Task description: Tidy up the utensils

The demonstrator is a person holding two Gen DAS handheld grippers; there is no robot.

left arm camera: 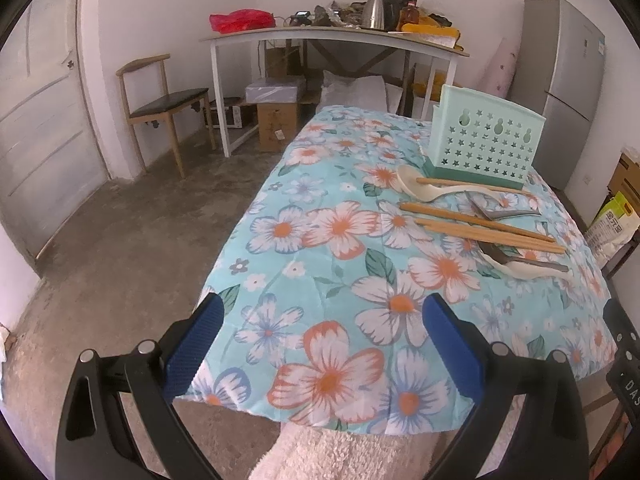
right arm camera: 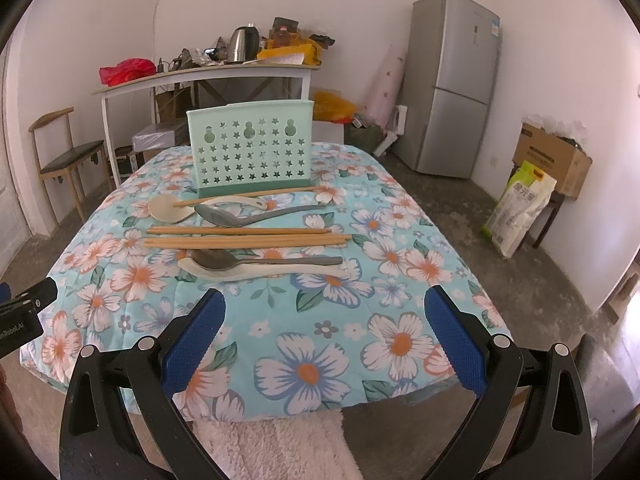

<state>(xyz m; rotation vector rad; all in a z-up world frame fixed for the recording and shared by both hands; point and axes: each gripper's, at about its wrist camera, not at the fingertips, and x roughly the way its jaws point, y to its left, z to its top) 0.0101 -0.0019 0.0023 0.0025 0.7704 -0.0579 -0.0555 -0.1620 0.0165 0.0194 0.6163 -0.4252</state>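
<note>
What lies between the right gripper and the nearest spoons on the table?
Only bare floral tablecloth. In the right wrist view, nothing sits between the open right gripper and the grey spoon resting on the white spoon.

Grey fridge (right arm camera: 452,84), wooden chair (left arm camera: 160,108), cluttered white side table (left arm camera: 320,36) with kettle (right arm camera: 243,45).

Utensil holder (right arm camera: 251,148): only perforated back wall faces both cameras; compartments behind it hidden.
White ladle (right arm camera: 256,270), near row: bowl largely covered by grey spoon (right arm camera: 248,261) lying in it.
Far chopstick (right arm camera: 248,196) crosses white spoon (right arm camera: 170,208), hiding part of bowl rim.
Left gripper (right arm camera: 24,312) in right wrist view: cut off by left edge; fingers out of frame.
Right gripper (left arm camera: 624,344) in left wrist view: only black edge at right border.
Desk (left arm camera: 320,280) surface fully under floral cloth; legs unseen.
Clutter on far table (right arm camera: 208,74): too small to identify beyond kettle (right arm camera: 244,44).
</note>
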